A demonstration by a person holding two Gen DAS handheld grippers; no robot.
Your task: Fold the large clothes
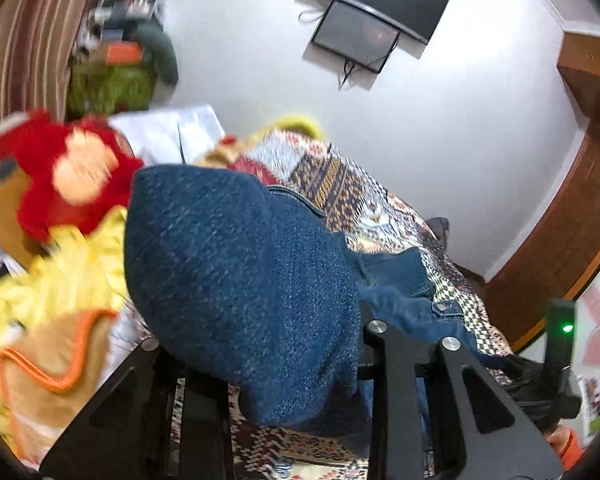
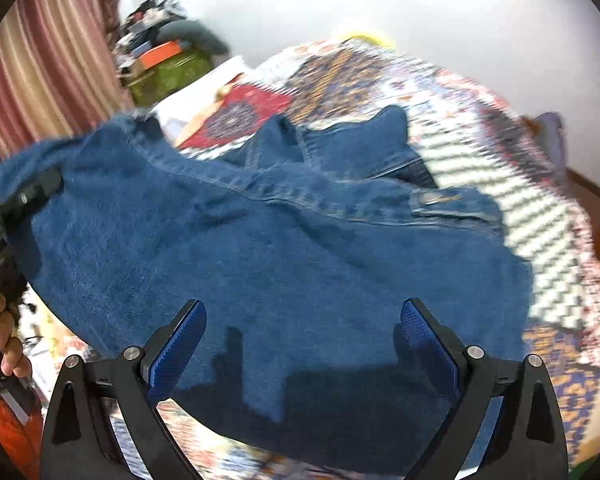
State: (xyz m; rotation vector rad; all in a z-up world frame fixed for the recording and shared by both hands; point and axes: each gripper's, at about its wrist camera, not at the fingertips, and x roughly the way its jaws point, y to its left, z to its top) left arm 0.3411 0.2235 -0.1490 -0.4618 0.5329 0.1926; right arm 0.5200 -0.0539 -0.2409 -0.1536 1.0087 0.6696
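Observation:
A blue denim jacket point(image 2: 300, 220) with a buttoned chest pocket lies spread on a patterned quilt point(image 2: 500, 120) covering the bed. In the right wrist view my left gripper point(image 2: 32, 196) pinches the jacket's left edge, and that side is lifted off the bed. In the left wrist view the denim point(image 1: 240, 260) bulges up between the black fingers of the left gripper point(image 1: 276, 360) and hides its tips. My right gripper point(image 2: 304, 312) hovers over the jacket's near hem, its blue pads point(image 2: 180, 344) wide apart and holding nothing.
A red plush toy point(image 1: 68, 176) and yellow fabric point(image 1: 60, 280) crowd the bed's left side. A striped curtain point(image 2: 40, 60) and a green-covered pile with an orange box point(image 2: 164, 68) stand at the back left. A screen point(image 1: 380, 8) hangs on the wall. A hand point(image 2: 8, 340) shows at left.

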